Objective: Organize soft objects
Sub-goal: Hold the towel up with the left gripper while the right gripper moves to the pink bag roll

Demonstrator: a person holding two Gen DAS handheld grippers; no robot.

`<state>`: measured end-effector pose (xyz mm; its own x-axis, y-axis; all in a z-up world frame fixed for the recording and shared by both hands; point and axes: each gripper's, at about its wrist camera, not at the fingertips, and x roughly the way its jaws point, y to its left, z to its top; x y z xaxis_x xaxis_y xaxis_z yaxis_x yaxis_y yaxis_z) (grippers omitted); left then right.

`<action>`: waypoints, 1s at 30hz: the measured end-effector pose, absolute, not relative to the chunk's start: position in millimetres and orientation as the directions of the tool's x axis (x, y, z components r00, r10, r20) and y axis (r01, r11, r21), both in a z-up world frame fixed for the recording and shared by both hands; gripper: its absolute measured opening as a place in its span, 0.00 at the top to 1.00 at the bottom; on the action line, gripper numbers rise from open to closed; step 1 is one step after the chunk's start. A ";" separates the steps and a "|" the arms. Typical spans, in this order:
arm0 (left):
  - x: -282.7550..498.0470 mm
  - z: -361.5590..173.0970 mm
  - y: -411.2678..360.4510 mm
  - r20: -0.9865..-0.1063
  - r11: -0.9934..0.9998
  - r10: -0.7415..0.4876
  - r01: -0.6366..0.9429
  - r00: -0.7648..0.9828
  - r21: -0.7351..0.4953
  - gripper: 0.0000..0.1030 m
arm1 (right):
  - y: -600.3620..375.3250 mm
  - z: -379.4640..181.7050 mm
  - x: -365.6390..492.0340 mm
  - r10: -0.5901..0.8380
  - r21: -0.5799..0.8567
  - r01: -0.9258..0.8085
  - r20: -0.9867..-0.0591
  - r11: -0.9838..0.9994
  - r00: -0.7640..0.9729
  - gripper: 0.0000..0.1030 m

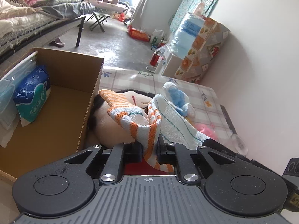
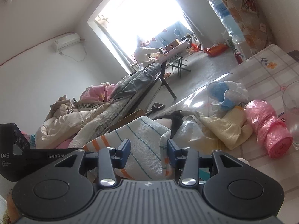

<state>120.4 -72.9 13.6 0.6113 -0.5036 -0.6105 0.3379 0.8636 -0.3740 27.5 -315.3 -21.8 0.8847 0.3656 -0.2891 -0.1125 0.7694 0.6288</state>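
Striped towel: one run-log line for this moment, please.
left hand-held gripper: shut on striped towel | right hand-held gripper: around towel fold, grip unclear | cardboard box: open, towel outside

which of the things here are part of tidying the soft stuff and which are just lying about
Part of the job:
- orange and white striped cloth, in both grippers
- brown cardboard box
- blue and white knitted soft toy
- pale yellow cloth

Just lying about:
- pink plastic bag roll
- clear glass cup
- red fire extinguisher
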 end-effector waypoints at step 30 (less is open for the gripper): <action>102.5 15.9 -59.5 -0.583 0.892 -0.448 0.381 0.678 -0.241 0.89 | -306.2 -20.8 -40.7 0.068 0.481 0.215 -0.504 0.850 0.861 0.35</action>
